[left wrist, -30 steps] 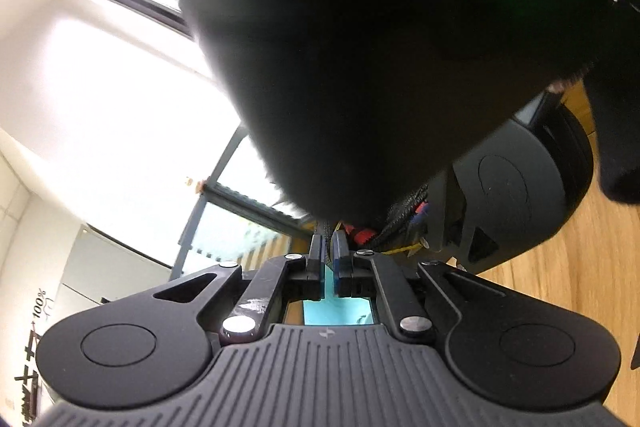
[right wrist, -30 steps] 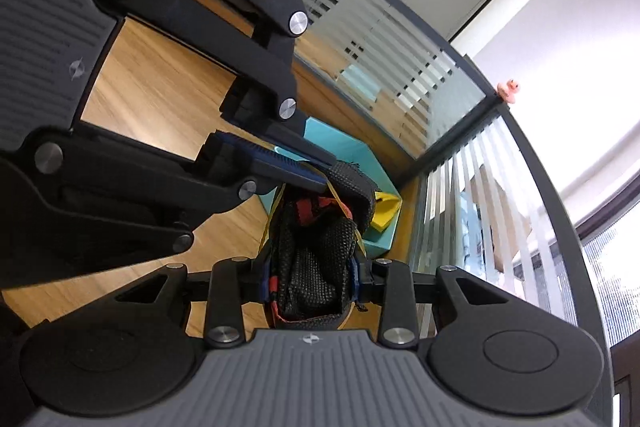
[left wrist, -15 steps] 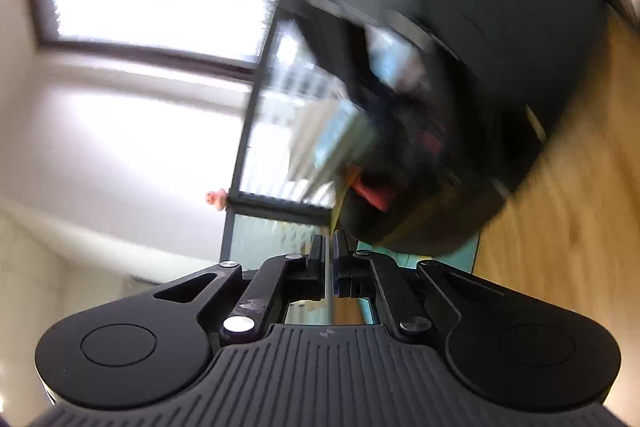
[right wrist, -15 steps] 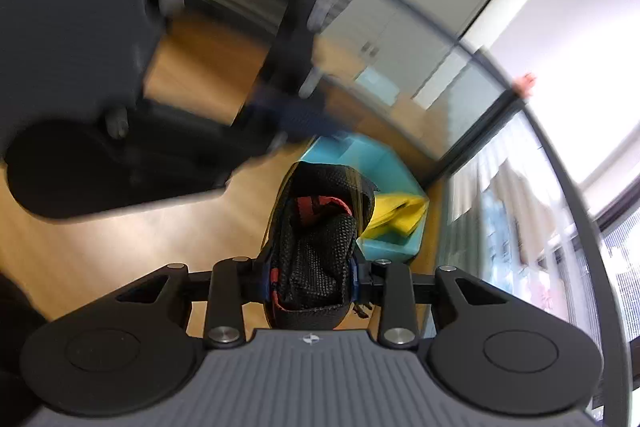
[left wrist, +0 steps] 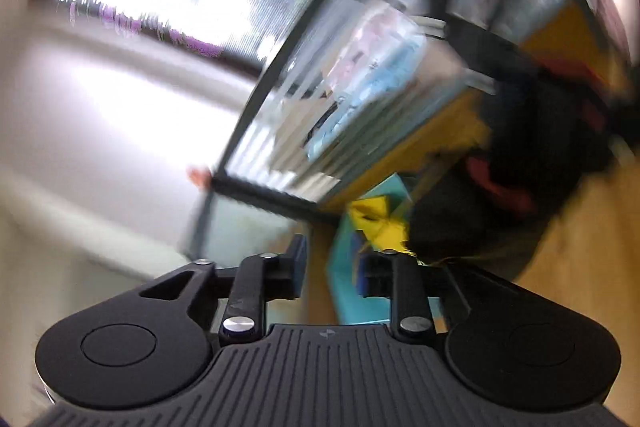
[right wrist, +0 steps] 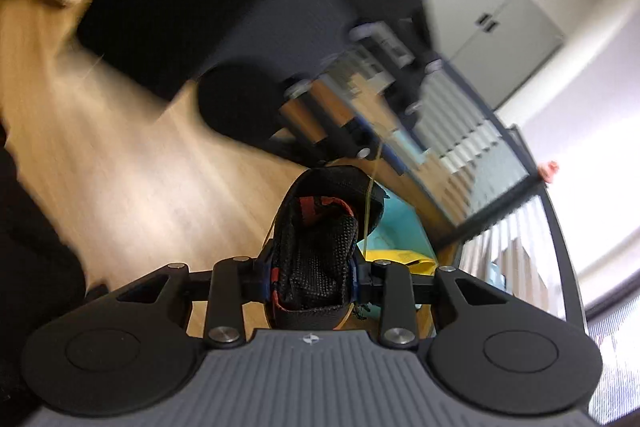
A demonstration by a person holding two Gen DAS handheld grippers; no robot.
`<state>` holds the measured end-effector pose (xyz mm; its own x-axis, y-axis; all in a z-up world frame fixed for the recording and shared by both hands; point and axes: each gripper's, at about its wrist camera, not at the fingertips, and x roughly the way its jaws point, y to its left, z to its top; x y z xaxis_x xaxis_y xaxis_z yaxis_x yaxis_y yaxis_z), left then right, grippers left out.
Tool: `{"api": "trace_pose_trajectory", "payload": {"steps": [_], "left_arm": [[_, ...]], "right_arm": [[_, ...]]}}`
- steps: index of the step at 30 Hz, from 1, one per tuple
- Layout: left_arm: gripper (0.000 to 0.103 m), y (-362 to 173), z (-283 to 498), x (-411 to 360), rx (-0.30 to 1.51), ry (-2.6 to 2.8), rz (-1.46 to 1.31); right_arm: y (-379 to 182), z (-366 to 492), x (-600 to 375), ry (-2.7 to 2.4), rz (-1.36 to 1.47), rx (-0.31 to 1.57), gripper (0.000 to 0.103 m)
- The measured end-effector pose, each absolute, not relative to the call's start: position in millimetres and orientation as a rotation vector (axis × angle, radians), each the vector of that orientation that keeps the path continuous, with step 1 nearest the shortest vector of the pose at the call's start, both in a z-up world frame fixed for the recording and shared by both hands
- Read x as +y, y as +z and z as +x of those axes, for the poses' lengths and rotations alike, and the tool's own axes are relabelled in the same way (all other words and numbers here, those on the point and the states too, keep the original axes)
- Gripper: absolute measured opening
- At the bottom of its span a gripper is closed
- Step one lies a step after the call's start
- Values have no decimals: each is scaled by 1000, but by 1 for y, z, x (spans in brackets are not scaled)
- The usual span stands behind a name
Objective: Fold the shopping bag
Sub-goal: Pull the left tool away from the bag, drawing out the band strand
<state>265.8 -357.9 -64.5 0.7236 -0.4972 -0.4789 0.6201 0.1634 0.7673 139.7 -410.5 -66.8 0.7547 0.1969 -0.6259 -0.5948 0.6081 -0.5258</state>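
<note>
The shopping bag is a bunched black mesh bundle with red trim, clamped between the fingers of my right gripper above the wooden table. In the left wrist view the bag shows blurred at the right. My left gripper is open and empty, with a clear gap between its fingers, to the left of the bag. The left gripper also shows blurred in the right wrist view, just beyond the bag.
A wooden table lies below. A teal sheet with a yellow folded item lies near the table's far edge. A striped glass partition stands behind. A dark sleeve is at the left.
My left gripper has opened and pulled away from the bag, swinging fast so the view is blurred. My right gripper keeps its hold on the bundled bag.
</note>
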Motion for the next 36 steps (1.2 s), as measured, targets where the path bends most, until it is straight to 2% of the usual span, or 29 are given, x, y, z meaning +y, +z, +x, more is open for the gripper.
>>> {"api": "trace_pose_trajectory", "payload": {"steps": [1,2,4,5,8,10,13,17,22,25,28,30,33,36], "left_arm": [[32,-59,271,-354,177,-805,1094],[26,-55,276,-348,220,-798,1030],[25,-59,290,-335,324,-800,956],[20,-62,302,-333,388,-799,920],[14,-85,314,-323,481,-765,908],[5,-102,325,-317,530,-742,911],[5,-99,321,-313,535,-722,835],[6,-58,333,-314,491,-737,781],[12,-17,318,-324,452,-784,836],[12,-30,342,-335,582,-771,790],[14,-47,333,-323,702,-786,762],[14,-55,341,-310,761,-775,654],[14,-60,350,-286,812,-756,476],[14,-70,360,-272,819,-696,445]], "right_arm": [[-65,138,-412,492,-797,552,36],[-62,134,-412,506,-801,537,36],[-58,127,-413,522,-790,503,36],[-57,125,-411,536,-789,471,36],[-53,118,-405,516,-776,408,36],[-50,113,-404,480,-755,362,36],[-50,105,-394,551,-742,357,36],[-50,105,-392,564,-737,372,36],[-47,101,-386,605,-741,383,36],[-44,97,-387,614,-750,360,36],[-39,90,-386,581,-798,297,37],[-38,89,-390,563,-798,290,37],[-40,90,-399,548,-698,294,37],[-36,89,-405,557,-618,289,37]]}}
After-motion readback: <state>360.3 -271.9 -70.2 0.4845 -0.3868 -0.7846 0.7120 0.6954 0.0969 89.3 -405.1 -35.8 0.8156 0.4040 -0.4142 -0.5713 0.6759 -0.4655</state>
